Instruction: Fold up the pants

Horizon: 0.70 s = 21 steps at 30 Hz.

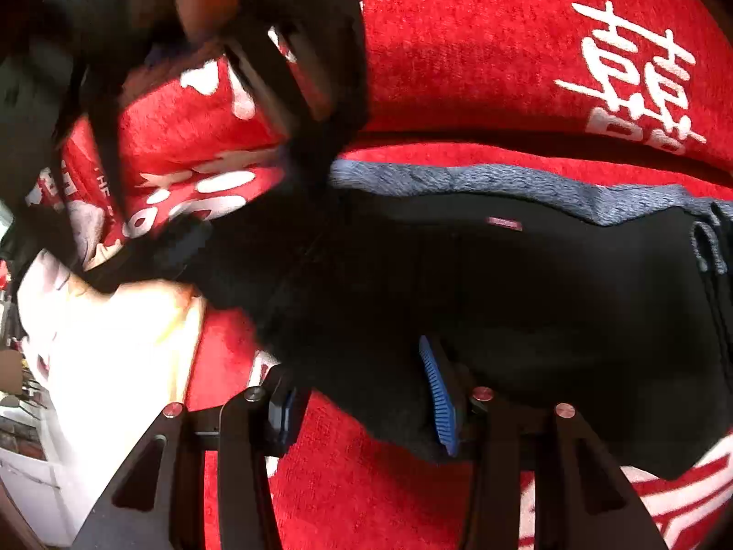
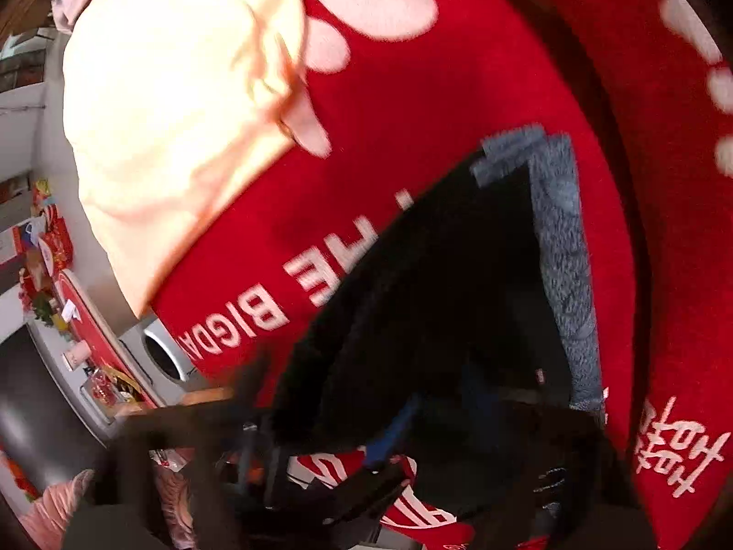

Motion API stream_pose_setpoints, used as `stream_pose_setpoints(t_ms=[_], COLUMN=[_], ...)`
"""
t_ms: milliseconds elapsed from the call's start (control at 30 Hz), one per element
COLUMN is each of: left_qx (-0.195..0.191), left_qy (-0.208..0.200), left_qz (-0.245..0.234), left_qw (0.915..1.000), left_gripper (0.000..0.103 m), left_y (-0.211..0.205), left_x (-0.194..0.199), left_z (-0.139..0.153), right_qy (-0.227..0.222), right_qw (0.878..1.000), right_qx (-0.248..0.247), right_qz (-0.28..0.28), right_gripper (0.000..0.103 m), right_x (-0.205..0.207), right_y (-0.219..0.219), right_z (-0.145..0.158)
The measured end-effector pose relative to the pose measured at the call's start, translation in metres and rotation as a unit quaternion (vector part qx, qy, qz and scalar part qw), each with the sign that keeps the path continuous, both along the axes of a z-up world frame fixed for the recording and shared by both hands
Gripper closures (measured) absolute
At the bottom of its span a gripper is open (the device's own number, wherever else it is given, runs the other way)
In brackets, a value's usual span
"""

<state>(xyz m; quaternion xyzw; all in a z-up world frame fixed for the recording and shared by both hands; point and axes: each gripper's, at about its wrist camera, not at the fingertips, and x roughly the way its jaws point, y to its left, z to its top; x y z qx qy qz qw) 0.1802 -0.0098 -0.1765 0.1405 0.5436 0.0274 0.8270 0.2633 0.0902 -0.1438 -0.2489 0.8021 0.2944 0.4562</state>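
Note:
Black pants [image 1: 481, 284] with a grey-blue fleece lining [image 1: 458, 178] lie on a red cloth with white lettering [image 1: 481, 46]. My left gripper [image 1: 362, 394] is open low at the pants' near edge; cloth lies over the inner side of its right blue pad [image 1: 440, 394]. My right gripper shows blurred in the left wrist view [image 1: 284, 87], at the pants' far left end. In the right wrist view the pants [image 2: 412, 311] hang lifted and blurred in front of my right gripper [image 2: 320, 449]. Its jaws look closed on the black cloth.
A cream-coloured garment [image 2: 174, 114] lies on the red cloth [image 2: 412, 91] beyond the pants; it also shows in the left wrist view [image 1: 110, 343]. Past the cloth's edge there is a room with a counter and small items [image 2: 68, 321].

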Motion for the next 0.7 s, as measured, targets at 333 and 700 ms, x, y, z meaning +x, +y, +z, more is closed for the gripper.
stream_pose_setpoints(t_ms=[333,700], left_qx=[-0.043,-0.085], left_qy=[-0.066,-0.059], left_qz=[-0.073,-0.212], left_qw=[0.9942,0.9718], left_gripper=[0.056,0.04], left_y=[-0.067,-0.242], left_x=[-0.021,-0.057], left_z=[0.08,0.125], right_qy=[-0.041,-0.113], right_qw=[0.965,0.859], right_qx=[0.19,0.32], right_qz=[-0.177,-0.383], right_gripper=[0.086,0.085], right_x=[0.002,-0.075], right_y=[-0.155,-0.423], right_z=[0.1,0.16])
